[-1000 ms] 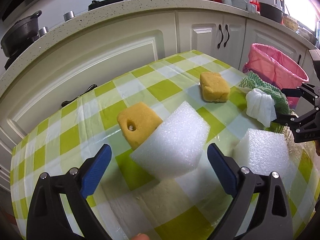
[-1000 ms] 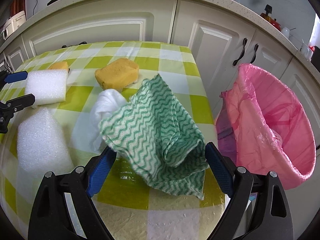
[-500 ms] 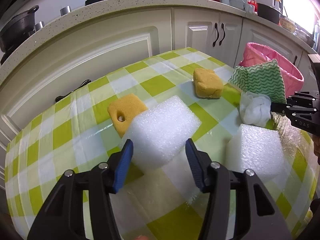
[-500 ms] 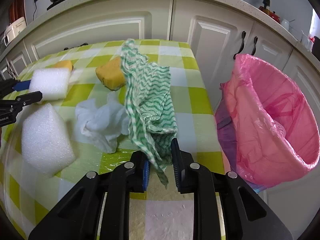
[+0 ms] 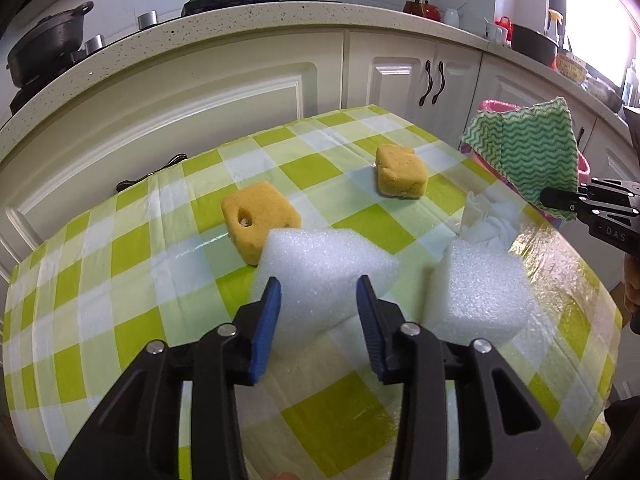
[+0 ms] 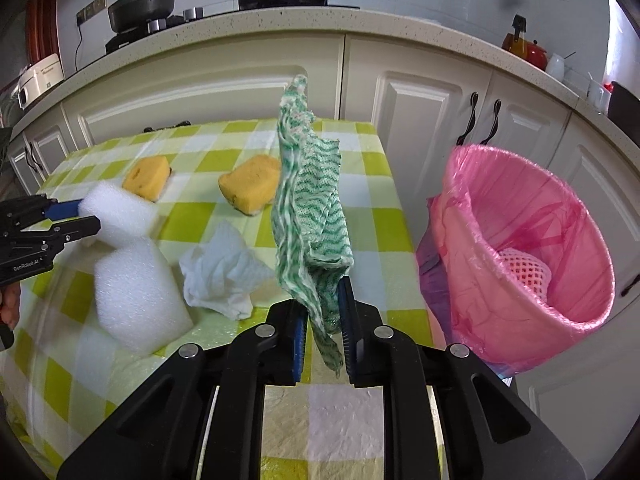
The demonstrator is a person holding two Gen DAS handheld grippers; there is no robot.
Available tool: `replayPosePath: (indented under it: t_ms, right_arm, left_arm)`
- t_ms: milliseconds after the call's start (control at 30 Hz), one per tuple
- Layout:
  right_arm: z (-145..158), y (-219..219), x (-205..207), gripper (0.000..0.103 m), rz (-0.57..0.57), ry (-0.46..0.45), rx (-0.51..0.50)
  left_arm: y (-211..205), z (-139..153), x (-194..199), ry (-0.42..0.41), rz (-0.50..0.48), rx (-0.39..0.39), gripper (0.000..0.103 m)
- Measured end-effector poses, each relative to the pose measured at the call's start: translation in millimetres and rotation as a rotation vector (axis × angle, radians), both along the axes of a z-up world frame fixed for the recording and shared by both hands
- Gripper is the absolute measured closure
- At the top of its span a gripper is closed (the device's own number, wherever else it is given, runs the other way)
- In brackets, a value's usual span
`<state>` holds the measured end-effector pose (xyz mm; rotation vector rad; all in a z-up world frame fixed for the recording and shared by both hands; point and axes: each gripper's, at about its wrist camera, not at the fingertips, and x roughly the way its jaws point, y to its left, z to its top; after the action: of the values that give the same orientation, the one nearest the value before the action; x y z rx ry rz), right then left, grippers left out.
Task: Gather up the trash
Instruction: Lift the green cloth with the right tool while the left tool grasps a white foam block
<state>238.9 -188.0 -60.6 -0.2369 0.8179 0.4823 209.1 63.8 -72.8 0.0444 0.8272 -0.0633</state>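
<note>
My left gripper (image 5: 318, 284) is closing, and its blue pads squeeze a white foam block (image 5: 328, 256) just above the checked table (image 5: 120, 248). My right gripper (image 6: 323, 308) is shut on a green wavy cloth (image 6: 308, 200), which stands up from the jaws, lifted off the table. To the right of the table, a pink-lined bin (image 6: 560, 320) holds a pink foam net (image 6: 524, 272). In the right wrist view, the left gripper (image 6: 90, 214) holds its foam block (image 6: 116, 212) at far left.
A second white foam block (image 6: 136, 296), a crumpled white tissue (image 6: 220, 272) and two yellow sponges (image 6: 146, 178) (image 6: 250, 184) lie on the table. Cream cabinets (image 6: 420, 112) and a speckled counter with pots stand behind. A hand (image 6: 10, 304) shows at the left edge.
Both grippers went from wide open to closed. The left one clamped the foam block. The right one pinched the green cloth and raised it off the table, uncovering the tissue.
</note>
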Motion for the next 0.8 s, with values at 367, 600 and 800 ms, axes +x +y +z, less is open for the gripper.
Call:
replayPosePath:
  t_ms: [367,600,800]
  right_arm:
    - [20,-7,-12,0.086,-0.015,-0.029,0.040]
    - [25,-15,-13,0.086,-0.027,-0.032,0.060]
    - [20,-20,-15,0.086,-0.029,-0.022,0.065]
  left_arm:
    - [2,7,-14,-0.011,-0.006,-0.044,0.076]
    - [4,14,-21,-0.028,0.003,-0.057,0.079]
    - [0,3,-23,0.002,0.002,-0.041,0.062]
